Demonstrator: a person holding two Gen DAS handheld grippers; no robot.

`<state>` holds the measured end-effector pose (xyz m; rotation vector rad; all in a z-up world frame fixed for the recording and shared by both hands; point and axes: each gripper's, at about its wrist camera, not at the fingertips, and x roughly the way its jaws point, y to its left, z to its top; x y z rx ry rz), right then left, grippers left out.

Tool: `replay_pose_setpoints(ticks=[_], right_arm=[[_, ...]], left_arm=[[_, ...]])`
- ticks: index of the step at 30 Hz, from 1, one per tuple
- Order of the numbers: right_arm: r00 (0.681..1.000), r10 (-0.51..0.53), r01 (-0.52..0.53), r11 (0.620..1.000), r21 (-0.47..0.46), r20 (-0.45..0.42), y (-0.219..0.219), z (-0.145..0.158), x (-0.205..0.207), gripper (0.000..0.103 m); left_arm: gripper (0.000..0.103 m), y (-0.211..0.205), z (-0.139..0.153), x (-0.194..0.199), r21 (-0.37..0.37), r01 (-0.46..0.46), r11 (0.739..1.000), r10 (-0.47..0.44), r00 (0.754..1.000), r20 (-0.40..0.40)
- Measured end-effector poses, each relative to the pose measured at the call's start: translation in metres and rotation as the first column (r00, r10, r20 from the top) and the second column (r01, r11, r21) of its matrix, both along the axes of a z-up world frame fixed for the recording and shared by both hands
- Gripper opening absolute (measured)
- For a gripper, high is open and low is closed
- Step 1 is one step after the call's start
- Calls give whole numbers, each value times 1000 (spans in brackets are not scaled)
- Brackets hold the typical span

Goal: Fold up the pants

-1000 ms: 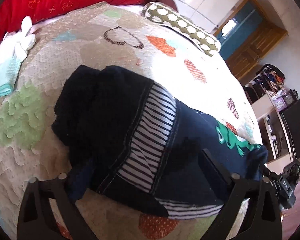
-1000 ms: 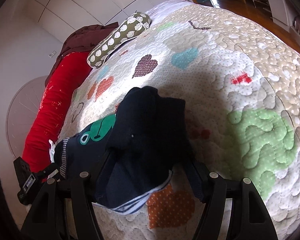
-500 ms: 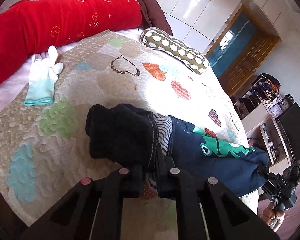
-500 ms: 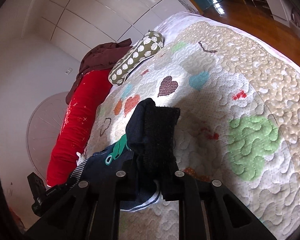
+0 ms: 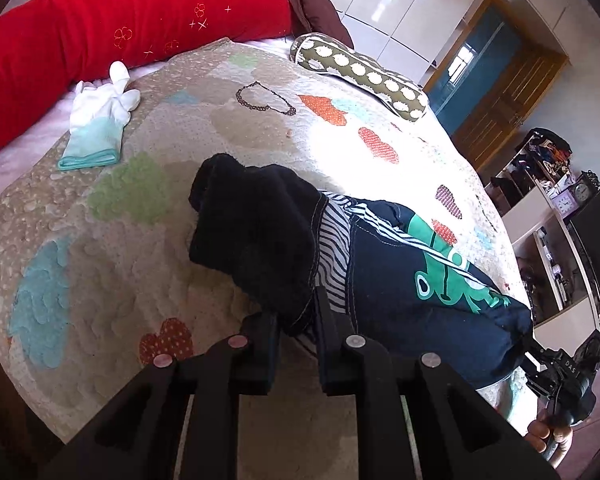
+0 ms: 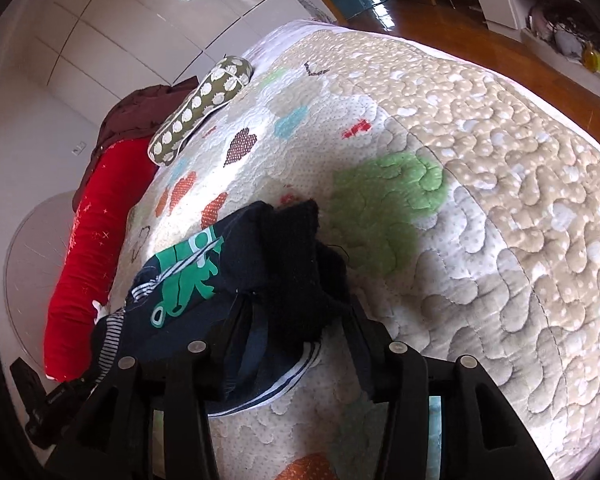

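Note:
Dark navy pants (image 5: 400,280) with a green frog print and striped lining lie bunched on the quilted bed (image 5: 120,280). My left gripper (image 5: 298,322) is shut on one edge of the pants, with black cuff fabric draped over it. In the right wrist view the pants (image 6: 236,280) hang between the fingers of my right gripper (image 6: 296,320). Its jaws stand wider apart than half a second ago, with fabric still between them. The right gripper (image 5: 556,376) also shows at the left view's lower right.
A white and mint glove (image 5: 100,124) lies at the far left of the quilt. A red bolster (image 5: 120,32) and a spotted olive pillow (image 5: 360,72) sit at the head. Shelves (image 5: 548,216) and wooden floor (image 6: 480,32) lie beyond the bed's edge.
Both grippers closed on the pants' ends and lifted them. Since half a second ago the right jaws have spread wider, and the pants have sagged lower.

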<state>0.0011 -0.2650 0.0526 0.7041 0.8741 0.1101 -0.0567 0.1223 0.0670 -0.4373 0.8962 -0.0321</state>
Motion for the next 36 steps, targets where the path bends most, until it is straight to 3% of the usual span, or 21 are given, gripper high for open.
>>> replay_pose_setpoints(ticks=[3, 5, 6, 7, 10, 11, 13, 18, 20, 26, 31, 32, 34, 36], right_arm=[[999, -26, 27, 999, -24, 27, -3, 11, -15, 54], [998, -26, 28, 999, -39, 49, 0, 19, -25, 54], [998, -19, 21, 999, -34, 61, 3, 23, -29, 54], [997, -3, 5, 1000, -17, 77, 7, 25, -32, 54], [991, 83, -89, 995, 49, 109, 23, 28, -36, 54], [985, 129, -138, 987, 78, 111, 32, 26, -34, 54], [970, 216, -231, 959, 162, 107, 48, 17, -27, 54], [925, 375, -374, 865, 333, 63, 86, -13, -17, 54], [916, 400, -386, 853, 351, 36, 96, -21, -13, 54], [937, 349, -329, 889, 319, -3, 87, -25, -11, 54], [978, 206, -193, 939, 284, -18, 59, -22, -14, 53], [985, 170, -156, 948, 279, -27, 51, -22, -14, 49], [992, 113, -96, 953, 287, -46, 38, -25, -16, 9], [993, 98, -76, 949, 305, -60, 29, -26, -21, 6]], left_arm=[[16, 3, -7, 4, -34, -1, 999, 1, 1000, -20], [31, 2, -13, 8, -57, 7, 998, -9, 999, -33], [46, 1, -15, 9, -68, 14, 998, -17, 999, -34], [53, -1, -17, 10, -77, 20, 997, -22, 999, -32], [54, -12, -23, 15, -84, 50, 995, -54, 998, -41], [52, -15, -25, 18, -80, 56, 995, -60, 997, -50], [8, -19, -29, 23, -95, 74, 993, -82, 993, -80], [8, -16, -9, 16, -143, 71, 987, -77, 997, -32], [8, -12, 6, 12, -152, 73, 986, -74, 997, 2], [8, -6, 32, 3, -152, 69, 986, -60, 996, 60], [8, -8, 32, 3, -144, 64, 987, -56, 997, 59], [8, -8, 32, 2, -143, 63, 988, -55, 997, 61], [8, -9, 33, 0, -137, 59, 989, -50, 997, 65], [8, -9, 35, -2, -132, 60, 989, -51, 996, 71]])
